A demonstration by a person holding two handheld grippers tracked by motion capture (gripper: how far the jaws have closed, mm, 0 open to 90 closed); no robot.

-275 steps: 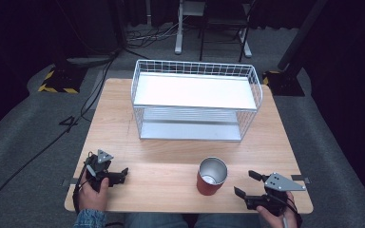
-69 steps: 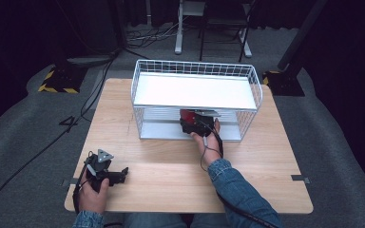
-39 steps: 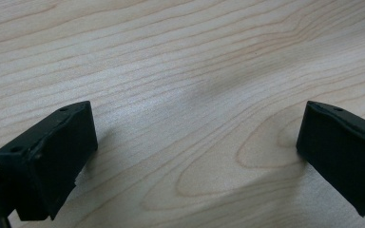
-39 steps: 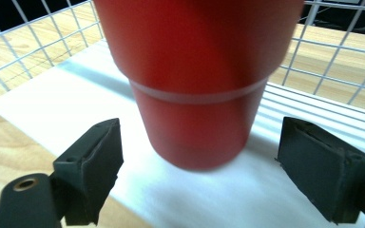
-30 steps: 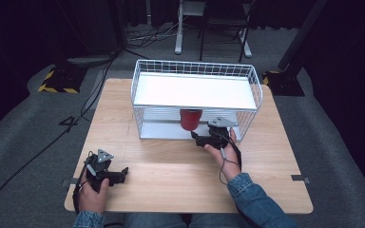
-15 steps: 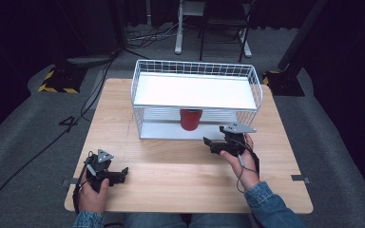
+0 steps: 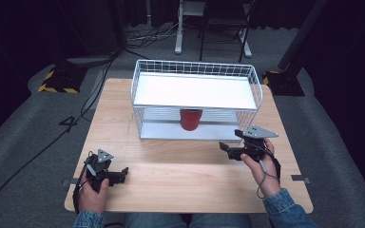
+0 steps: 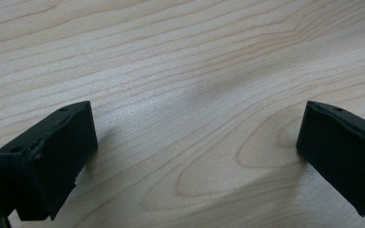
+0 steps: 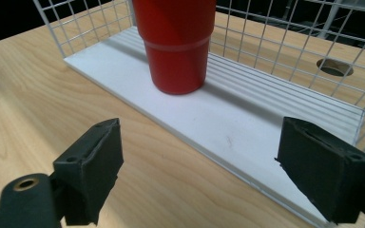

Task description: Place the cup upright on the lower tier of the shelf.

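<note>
A red cup [image 7: 190, 118] [image 9: 178, 42] stands upright on the lower shelf of a white wire rack [image 7: 196, 90] [image 9: 275, 52] at the middle of the wooden table [image 7: 180, 166]. My right gripper [image 7: 224, 147] [image 9: 199, 161] is open in front of the rack, to the right of the cup, with nothing between its jaws. Near the table's front left, my left gripper [image 7: 122, 171] [image 8: 195, 152] rests low over bare wood, also open and holding nothing.
The rack has a white top shelf [image 7: 195, 91] over the lower one [image 9: 247, 118]. A round hole [image 9: 334, 67] is in the table behind the rack. Dark floor with cables and a chair base [image 7: 209, 28] lies beyond the table.
My right gripper carried the red cup from the table front into the rack's lower shelf, let go of it, and has drawn back toward the right. The left gripper stayed put.
</note>
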